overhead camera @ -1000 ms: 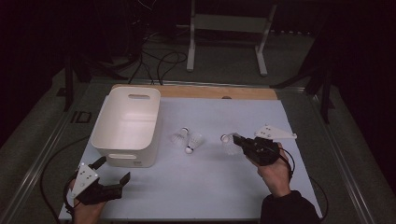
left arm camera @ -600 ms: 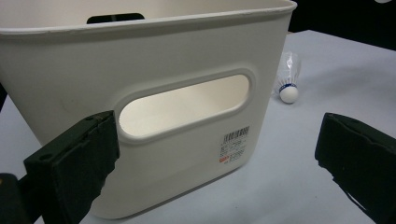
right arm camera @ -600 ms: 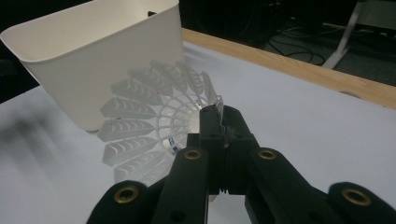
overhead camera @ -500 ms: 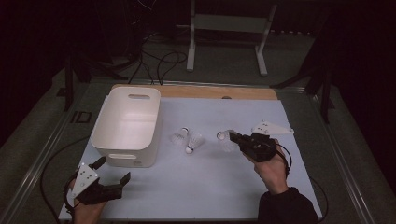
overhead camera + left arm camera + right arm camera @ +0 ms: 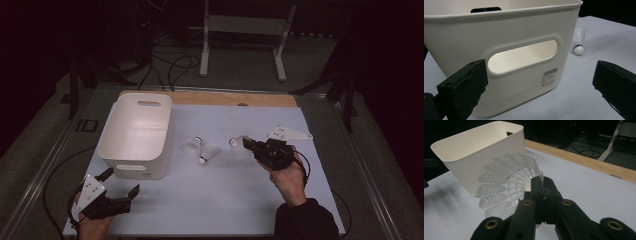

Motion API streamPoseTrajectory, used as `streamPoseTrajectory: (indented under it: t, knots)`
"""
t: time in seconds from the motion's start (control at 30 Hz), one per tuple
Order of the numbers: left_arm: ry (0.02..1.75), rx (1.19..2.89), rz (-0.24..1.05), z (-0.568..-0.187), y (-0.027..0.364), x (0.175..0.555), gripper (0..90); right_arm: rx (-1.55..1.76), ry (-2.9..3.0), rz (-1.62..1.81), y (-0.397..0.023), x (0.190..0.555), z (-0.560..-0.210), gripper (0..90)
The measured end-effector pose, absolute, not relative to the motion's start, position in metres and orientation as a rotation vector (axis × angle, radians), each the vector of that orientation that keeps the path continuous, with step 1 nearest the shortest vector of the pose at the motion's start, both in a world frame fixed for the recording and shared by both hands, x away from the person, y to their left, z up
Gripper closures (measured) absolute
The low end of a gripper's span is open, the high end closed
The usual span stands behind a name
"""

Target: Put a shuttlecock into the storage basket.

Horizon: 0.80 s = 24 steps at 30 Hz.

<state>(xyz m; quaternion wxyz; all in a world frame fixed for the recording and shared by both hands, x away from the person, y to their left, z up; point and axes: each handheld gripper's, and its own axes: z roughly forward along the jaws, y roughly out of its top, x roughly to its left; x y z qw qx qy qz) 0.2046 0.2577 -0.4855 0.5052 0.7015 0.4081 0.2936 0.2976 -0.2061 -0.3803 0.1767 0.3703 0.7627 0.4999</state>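
The right tool (image 5: 248, 145) has its black, ribbed jaws closed tight on the thin edge of a shuttlecock (image 5: 506, 187), a white plastic one whose skirt fans out in a lattice of slotted, feather-shaped vanes. In the right gripper view the skirt spreads to the left of the jaw tips and just ahead of them, pinched at its rim; in the high view the cork end points toward the bin and the shuttlecock seems to be held slightly above the desk (image 5: 320, 200), though the dim light makes that hard to confirm. The desk is a smooth, pale matte sheet with a wooden strip (image 5: 260, 98) along its far edge. Two more shuttlecocks (image 5: 201, 149) lie close together on it, between the bin and the right tool, each with a round white cork. The bin (image 5: 135, 135) is a cream plastic tub with rounded corners, smooth walls, an oval handle slot in each end and a small barcode label (image 5: 549, 77). The left tool (image 5: 120, 190) rests near the desk's front left corner, its blocky dark jaws wide apart with nothing between them, facing the bin's near end wall.
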Motion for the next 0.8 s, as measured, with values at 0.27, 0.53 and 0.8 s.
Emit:
streamPoseTrajectory:
  t: [0.27, 0.53, 0.8]
  knots:
    - [0.985, 1.692, 0.71, -0.486, 0.258, 0.205, 0.6, 1.032, 2.166, 1.415, -0.201, 0.3, -0.377, 88.5]
    - [0.987, 1.691, 0.708, -0.486, 0.257, 0.205, 0.6, 1.022, 2.176, 1.434, -0.196, 0.302, -0.375, 88.5]
    - [0.983, 1.695, 0.71, -0.486, 0.257, 0.205, 0.7, 1.003, 2.182, 1.433, -0.192, 0.304, -0.371, 88.5]
